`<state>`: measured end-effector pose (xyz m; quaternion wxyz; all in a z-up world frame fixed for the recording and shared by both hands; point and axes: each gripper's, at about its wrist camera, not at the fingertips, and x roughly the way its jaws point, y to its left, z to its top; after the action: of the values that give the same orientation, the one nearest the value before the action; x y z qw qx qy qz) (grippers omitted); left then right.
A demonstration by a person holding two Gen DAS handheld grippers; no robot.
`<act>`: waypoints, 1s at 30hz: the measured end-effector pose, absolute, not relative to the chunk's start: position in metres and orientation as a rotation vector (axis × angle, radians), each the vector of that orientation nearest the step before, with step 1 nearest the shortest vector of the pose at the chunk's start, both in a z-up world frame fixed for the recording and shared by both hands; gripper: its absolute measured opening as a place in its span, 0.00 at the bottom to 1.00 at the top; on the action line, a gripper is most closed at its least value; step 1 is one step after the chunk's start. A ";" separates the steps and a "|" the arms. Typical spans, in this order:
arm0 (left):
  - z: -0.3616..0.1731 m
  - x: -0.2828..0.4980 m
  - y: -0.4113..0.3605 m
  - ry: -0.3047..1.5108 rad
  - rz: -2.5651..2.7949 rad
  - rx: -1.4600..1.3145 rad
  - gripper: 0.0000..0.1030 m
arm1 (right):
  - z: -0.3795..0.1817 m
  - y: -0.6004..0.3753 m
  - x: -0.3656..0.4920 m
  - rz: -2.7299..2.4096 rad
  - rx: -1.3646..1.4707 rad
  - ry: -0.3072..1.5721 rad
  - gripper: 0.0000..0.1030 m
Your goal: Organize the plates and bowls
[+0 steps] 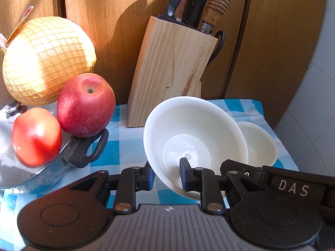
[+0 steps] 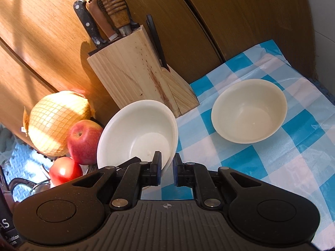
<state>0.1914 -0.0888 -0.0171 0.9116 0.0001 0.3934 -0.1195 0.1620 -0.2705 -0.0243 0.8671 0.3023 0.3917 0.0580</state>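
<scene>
A white bowl (image 1: 194, 133) is tilted and held off the blue-checked cloth (image 1: 125, 146). My left gripper (image 1: 166, 173) is shut on its near rim, one finger inside, one outside. In the right wrist view the same white bowl (image 2: 138, 131) is also pinched at its rim by my right gripper (image 2: 167, 171), whose jaws stand close on the wall. A smaller cream bowl (image 2: 249, 110) sits upright on the cloth to the right; it also shows in the left wrist view (image 1: 260, 144), behind the held bowl.
A wooden knife block (image 1: 171, 71) with knives stands against the wooden wall. A netted pomelo (image 1: 48, 60), a red apple (image 1: 85, 104) and a tomato (image 1: 36, 136) sit on a metal pot lid (image 1: 52, 171) at left. The cloth's right edge (image 2: 314, 87) meets a white wall.
</scene>
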 end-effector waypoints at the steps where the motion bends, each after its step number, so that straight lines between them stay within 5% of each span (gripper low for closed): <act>1: -0.015 0.186 -0.087 0.808 -0.248 0.004 0.17 | -0.022 -0.269 0.157 0.125 0.629 0.819 0.16; 30: -0.006 0.102 -0.080 0.796 -0.286 0.059 0.18 | -0.008 -0.261 0.064 0.163 0.623 0.817 0.17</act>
<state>0.1019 -0.0801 -0.0060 0.9114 0.0285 0.3863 -0.1388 0.0645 -0.2608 -0.0078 0.8677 0.2979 0.3903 0.0778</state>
